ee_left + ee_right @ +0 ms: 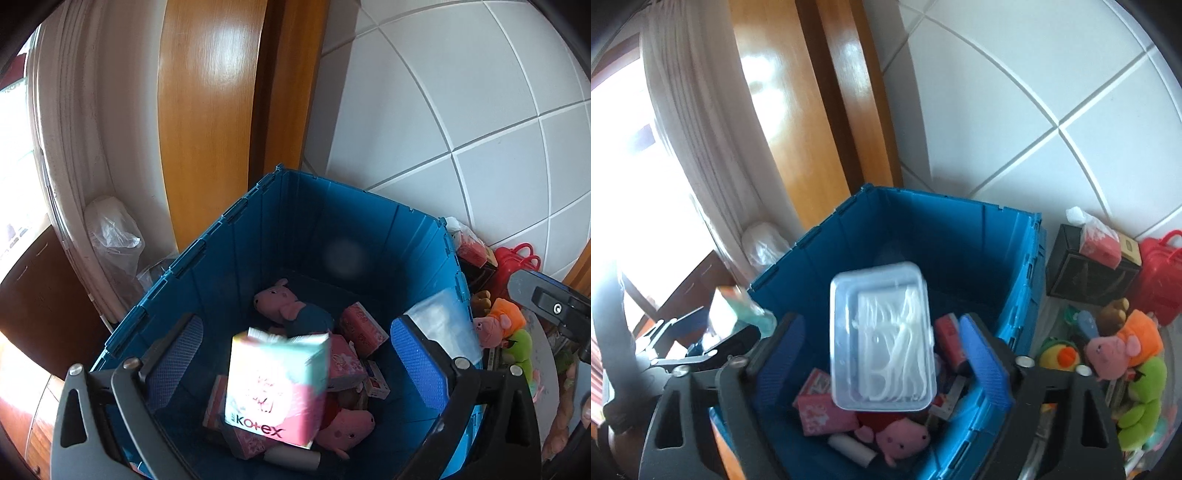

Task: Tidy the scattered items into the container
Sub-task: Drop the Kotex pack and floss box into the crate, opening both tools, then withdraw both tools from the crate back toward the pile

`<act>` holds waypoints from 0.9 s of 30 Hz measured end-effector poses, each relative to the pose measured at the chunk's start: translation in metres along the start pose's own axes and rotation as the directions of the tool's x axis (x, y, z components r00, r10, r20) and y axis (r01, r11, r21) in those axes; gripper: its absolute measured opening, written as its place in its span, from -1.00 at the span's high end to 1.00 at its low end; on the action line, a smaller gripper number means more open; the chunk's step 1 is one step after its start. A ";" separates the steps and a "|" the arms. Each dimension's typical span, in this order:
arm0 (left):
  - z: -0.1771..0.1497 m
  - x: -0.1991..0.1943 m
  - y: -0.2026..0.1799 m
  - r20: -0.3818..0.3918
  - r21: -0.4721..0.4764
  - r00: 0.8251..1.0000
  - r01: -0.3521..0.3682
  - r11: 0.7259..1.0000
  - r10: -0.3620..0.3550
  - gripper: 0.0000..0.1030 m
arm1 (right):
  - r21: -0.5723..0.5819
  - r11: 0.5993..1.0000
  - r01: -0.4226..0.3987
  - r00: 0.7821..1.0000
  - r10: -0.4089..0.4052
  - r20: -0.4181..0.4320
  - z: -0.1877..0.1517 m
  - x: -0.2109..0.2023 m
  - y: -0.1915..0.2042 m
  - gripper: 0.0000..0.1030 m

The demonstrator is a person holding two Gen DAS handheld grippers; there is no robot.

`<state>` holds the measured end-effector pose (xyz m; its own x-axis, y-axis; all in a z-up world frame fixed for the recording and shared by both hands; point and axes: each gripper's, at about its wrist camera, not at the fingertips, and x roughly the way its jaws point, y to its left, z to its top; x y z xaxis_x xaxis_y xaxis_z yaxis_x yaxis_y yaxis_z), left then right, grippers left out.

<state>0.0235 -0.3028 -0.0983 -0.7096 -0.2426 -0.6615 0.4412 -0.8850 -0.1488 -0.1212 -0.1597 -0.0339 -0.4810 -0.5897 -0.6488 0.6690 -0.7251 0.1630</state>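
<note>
A white tiled wall is seen behind the blue container (369, 229). Both tongs are spread apart above it: a Kotex pack (277, 387) is seen loose between the left tongs (295, 354), a clear box of floss picks (882, 336) between the right tongs (882, 350).

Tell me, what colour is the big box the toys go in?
The big box is blue, inside and out. It shows best in the right wrist view.

Left gripper (295, 354), right gripper (882, 350): jaws wide, angled down

Left hand-held gripper (295, 354), right hand-held gripper (882, 350): dark grey frames, blue textured pads, silver screws.
</note>
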 end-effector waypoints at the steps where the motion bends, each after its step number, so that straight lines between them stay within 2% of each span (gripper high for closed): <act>1: -0.001 -0.001 0.000 -0.002 0.002 1.000 -0.002 1.000 0.002 -1.00 | 0.001 1.000 0.004 1.000 -0.004 0.004 0.000 -0.003 -0.001 -0.86; 17: -0.015 -0.018 -0.035 0.000 0.051 1.000 0.028 0.998 -0.028 -1.00 | 0.065 0.998 0.026 0.999 -0.029 0.039 -0.034 -0.052 -0.032 -0.87; 27: -0.036 -0.034 -0.101 -0.018 0.133 0.996 0.091 0.987 -0.090 -1.00 | 0.125 0.989 0.075 0.996 -0.081 0.039 -0.089 -0.097 -0.087 -0.88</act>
<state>0.0225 -0.1907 -0.0872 -0.7363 -0.1552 -0.6587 0.2977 -0.9484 -0.1093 -0.0830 -0.0079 -0.0514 -0.5549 -0.5425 -0.6307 0.5545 -0.8064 0.2057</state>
